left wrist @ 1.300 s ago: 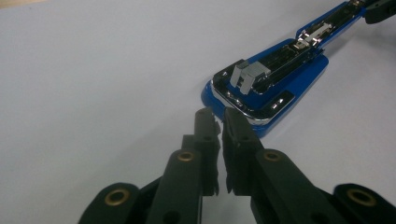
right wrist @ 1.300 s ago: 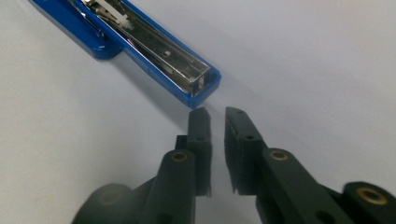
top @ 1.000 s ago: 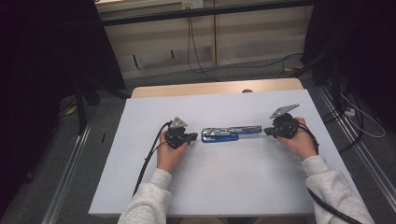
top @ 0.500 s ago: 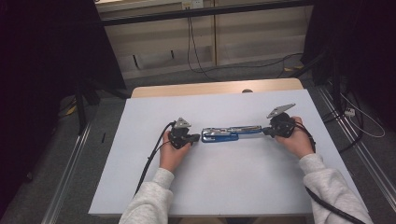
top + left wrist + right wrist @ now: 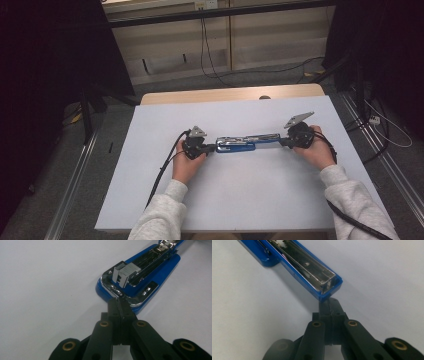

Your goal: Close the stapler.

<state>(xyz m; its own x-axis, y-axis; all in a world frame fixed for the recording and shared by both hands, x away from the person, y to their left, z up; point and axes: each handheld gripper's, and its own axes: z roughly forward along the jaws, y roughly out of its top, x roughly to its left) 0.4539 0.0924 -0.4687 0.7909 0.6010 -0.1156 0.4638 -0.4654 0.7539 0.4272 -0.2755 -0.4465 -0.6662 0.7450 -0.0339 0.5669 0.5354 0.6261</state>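
A white table (image 5: 250, 200) holds a blue stapler (image 5: 245, 143) opened out flat near its centre, lying lengthwise from 9 to 3 o'clock. At the stapler's 9 o'clock end, the left gripper (image 5: 212, 148) has its jaws pressed together, tips touching the chrome-edged base (image 5: 130, 298). At 3 o'clock, the right gripper (image 5: 282, 142) likewise has jaws together, tips against the blue arm's end (image 5: 329, 290).

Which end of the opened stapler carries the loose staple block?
The end at the left tongs: the stapler base there holds a grey staple block; the right tongs meet its bare open channel.
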